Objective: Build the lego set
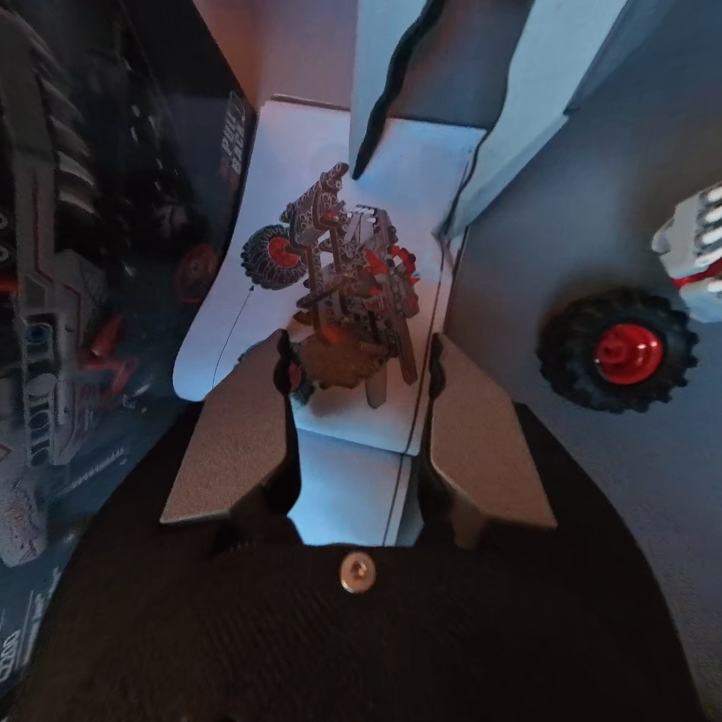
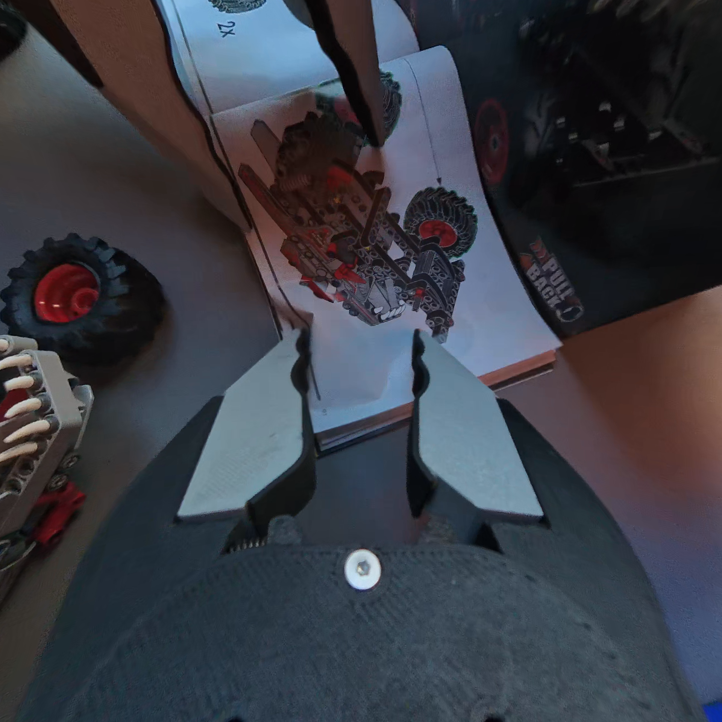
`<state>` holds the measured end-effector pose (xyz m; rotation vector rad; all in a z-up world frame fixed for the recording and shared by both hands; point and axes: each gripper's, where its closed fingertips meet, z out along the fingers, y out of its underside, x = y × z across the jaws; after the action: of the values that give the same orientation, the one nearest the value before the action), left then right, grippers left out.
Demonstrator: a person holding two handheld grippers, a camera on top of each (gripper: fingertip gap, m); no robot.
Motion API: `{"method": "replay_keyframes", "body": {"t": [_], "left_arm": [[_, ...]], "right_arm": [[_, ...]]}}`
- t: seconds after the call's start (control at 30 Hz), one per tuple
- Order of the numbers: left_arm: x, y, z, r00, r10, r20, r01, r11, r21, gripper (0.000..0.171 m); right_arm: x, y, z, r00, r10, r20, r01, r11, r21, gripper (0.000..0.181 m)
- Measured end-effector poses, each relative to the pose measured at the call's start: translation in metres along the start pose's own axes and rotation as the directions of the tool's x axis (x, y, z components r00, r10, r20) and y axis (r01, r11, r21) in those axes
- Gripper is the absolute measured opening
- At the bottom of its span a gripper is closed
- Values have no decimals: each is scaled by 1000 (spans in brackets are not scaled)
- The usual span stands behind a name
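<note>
You are at a look-it-up step: both claws hover over the open instruction booklet (image 2: 390, 351), and nothing is being joined yet. Take the booklet as your landmark and read across from its left. In the right wrist view, a loose wheel (image 2: 78, 297) with a black knobbly tyre and red hub lies on the grey counter (image 2: 187, 218) well to the left of the booklet, and the part-built grey model (image 2: 31, 429) with its row of pale teeth sits at that view's left edge, just below the wheel. Your right claw (image 2: 359, 338) is spread and empty, its tips over the booklet's near edge. The left claw (image 2: 367, 117) reaches in from the booklet's far side, one dark fingertip low over the printed truck drawing; whether it touches the page I cannot tell. To the right of the booklet lies the dark set box (image 2: 586, 156). The left wrist view looks from the opposite side, so there the box (image 1: 97, 234) falls left of the booklet (image 1: 351, 429) and the wheel (image 1: 621, 351) and model (image 1: 695, 250) right; it confirms your left claw (image 1: 357, 347) is spread with nothing pinched. Only the right wrist view shows the booklet's thick near edge and the upper page. The drawing shows a wheel going on, so I judge the next move calls for gripping the loose wheel and steadying the model.
</note>
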<state>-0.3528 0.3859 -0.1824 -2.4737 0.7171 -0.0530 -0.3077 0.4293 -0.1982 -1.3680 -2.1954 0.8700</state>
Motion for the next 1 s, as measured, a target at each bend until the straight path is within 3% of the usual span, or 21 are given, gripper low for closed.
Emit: {"method": "replay_keyframes", "body": {"t": [0.23, 0.4, 0.63, 0.67, 0.73, 0.8, 1.0], "left_arm": [[0, -2, 5, 1000, 9, 28, -10, 999, 34, 60], [1, -5, 6, 1000, 17, 26, -18, 999, 45, 57], [25, -21, 11, 997, -18, -73, 24, 997, 68, 62], [24, -21, 12, 999, -14, -51, 17, 998, 62, 56], [15, -21, 9, 999, -3, 34, 2, 999, 52, 21], [13, -23, 0, 998, -28, 62, 22, 995, 96, 3], [-5, -8, -55, 958, -229, 174, 168, 937, 307, 0]], "right_arm": [[0, -8, 5, 996, 54, 65, -56, 998, 25, 6], [0, -9, 6, 989, 100, 110, -104, 994, 33, 0], [-6, -26, -10, 994, 65, 82, -69, 997, 44, 0], [-8, -32, -15, 996, 44, 74, -48, 998, 47, 0], [-14, -46, -22, 998, -5, 60, 1, 998, 57, 0], [-16, -61, -30, 999, -45, 11, 44, 997, 66, 0], [-18, -122, -95, 987, -41, -158, 91, 940, 328, 43]]}}
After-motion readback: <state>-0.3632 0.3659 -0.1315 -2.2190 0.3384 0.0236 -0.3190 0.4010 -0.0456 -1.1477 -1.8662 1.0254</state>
